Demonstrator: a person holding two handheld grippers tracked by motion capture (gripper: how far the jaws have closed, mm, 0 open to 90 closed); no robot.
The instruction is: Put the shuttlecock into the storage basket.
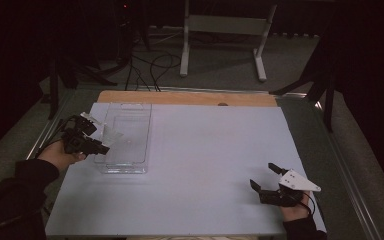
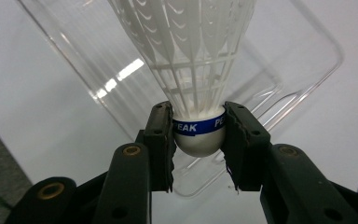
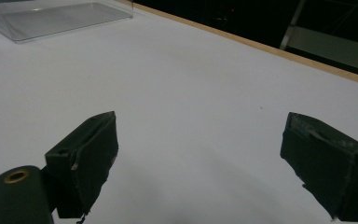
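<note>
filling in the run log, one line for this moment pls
left gripper: shut on shuttlecock | over clear tray | right gripper: open, nothing held, above table

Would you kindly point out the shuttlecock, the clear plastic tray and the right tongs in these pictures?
shuttlecock [image 2: 199, 140], left gripper view, on its rounded white cork base.
clear plastic tray [image 1: 122, 169], high view, on its near rim.
right tongs [image 1: 264, 176], high view, midway between the open fingertips.

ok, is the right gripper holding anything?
No: the right gripper has its fingers wide apart over the bare white table.
</note>
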